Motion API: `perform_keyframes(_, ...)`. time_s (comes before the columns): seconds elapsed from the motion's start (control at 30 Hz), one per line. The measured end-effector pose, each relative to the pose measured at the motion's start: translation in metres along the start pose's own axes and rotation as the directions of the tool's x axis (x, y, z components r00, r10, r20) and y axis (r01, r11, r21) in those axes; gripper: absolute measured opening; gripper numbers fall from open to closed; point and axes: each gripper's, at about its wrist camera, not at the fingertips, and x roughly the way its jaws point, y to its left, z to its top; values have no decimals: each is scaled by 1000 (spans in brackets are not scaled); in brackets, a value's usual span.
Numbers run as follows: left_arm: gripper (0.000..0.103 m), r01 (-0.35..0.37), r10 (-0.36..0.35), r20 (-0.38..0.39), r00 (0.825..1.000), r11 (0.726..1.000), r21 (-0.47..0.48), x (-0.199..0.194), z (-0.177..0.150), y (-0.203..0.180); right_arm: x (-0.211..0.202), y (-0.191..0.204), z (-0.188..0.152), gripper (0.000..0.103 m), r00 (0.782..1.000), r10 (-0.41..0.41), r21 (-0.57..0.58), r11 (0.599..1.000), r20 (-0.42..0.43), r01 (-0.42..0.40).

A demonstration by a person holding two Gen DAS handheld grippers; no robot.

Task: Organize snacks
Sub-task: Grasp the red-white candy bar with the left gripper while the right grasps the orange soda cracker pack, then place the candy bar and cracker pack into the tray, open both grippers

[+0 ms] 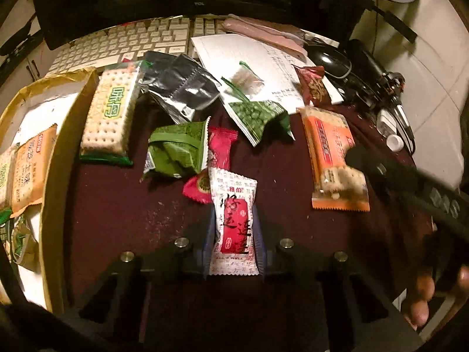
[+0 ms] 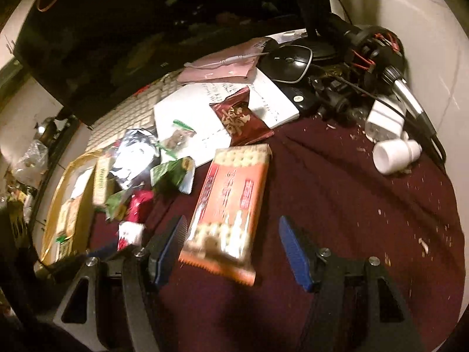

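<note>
left tongs [image 1: 233, 234]: closed on the white-and-red candy packet [image 1: 233, 223]; packet is pinched between the blue pads, upper end sticking out past the fingertips over the maroon table [image 1: 117, 205].
right tongs [image 2: 231, 249]: jaws spread wide, nothing held; orange cracker packet [image 2: 227, 205] is seen lying flat on the table between the two blue pads, contact with either cannot be told.
orange cracker packet, left view [image 1: 334, 158]: lies at the right side of the table, a blurred dark part of the other tool crossing its lower right.
tray [image 1: 51, 158]: gold-rimmed, at the left table edge; an orange-beige snack pack [image 1: 27, 173] and others are already lying inside.
green-label cracker packet [image 1: 110, 114]: just beside the tray rim, on the table.
snack pile, centre: green pouch [image 1: 176, 149], red candy [image 1: 218, 152] touching it, silver foil bag [image 1: 181, 88] behind, green pea bag [image 1: 258, 117] partly on the white notebook [image 1: 263, 58].
dark red snack bag [image 2: 240, 117]: resting on the notebook.
background: keyboard [image 1: 132, 41], black mouse [image 2: 288, 61], white bottle [image 2: 392, 152] on its side at the right.
crumbs: scattered on the cloth at right.
</note>
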Motion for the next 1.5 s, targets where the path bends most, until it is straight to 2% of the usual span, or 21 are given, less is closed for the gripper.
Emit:
perform_keyframes(0.1,23,16,-16,7,1000,1000,5,-10,-10,5,13,10,5,66,999,-45,-27,999,-13,44)
perform_keyframes(0.2,23,40,-40,-5,999,999,-31,-14,-19,16,27,23,1,66,994,-112,-80,991,-15,111)
perform_keyframes(0.33,23,54,-53,11,999,997,-54,-14,-25,22,34,42,-12,62,965,-259,-179,949,35,261)
perform_keyframes(0.4,25,49,-49,10,999,998,-48,-12,-25,21,31,43,-17,55,961,-273,-183,943,45,276)
perform_keyframes(0.47,25,41,-41,15,999,999,-22,-13,-25,19,26,40,-22,53,961,-272,-173,946,47,276)
perform_keyframes(0.57,21,66,-65,27,997,997,-36,-19,-29,24,13,28,-27,53,976,-213,-120,969,43,217)
perform_keyframes(0.63,20,102,-99,54,994,993,-62,-30,-33,30,0,19,-33,53,992,-119,-79,989,43,122)
perform_keyframes(0.77,20,157,-145,102,984,981,-118,-54,-40,46,-23,21,-42,53,996,-12,-55,998,92,17)
perform_keyframes(0.9,20,176,-144,179,973,967,-182,-93,-45,72,-38,47,-47,53,988,118,-78,991,99,-110)
perform_keyframes(0.97,20,155,-105,227,968,964,-216,-113,-46,91,-45,72,-48,53,978,183,-137,976,98,-169)
perform_keyframes(1.1,20,98,-13,275,961,949,-300,-137,-48,135,-47,117,-54,53,951,306,-224,931,51,-287)
perform_keyframes(1.27,20,35,78,267,960,920,-392,-142,-50,186,-28,174,-52,53,932,360,-298,887,-34,-353)
perform_keyframes(1.37,20,0,111,241,964,908,-420,-135,-49,207,-13,201,-48,53,935,350,-328,877,-60,-350)
perform_keyframes(1.5,20,-16,113,197,974,899,-438,-123,-48,225,18,237,-40,53,938,326,-350,871,-113,-345)
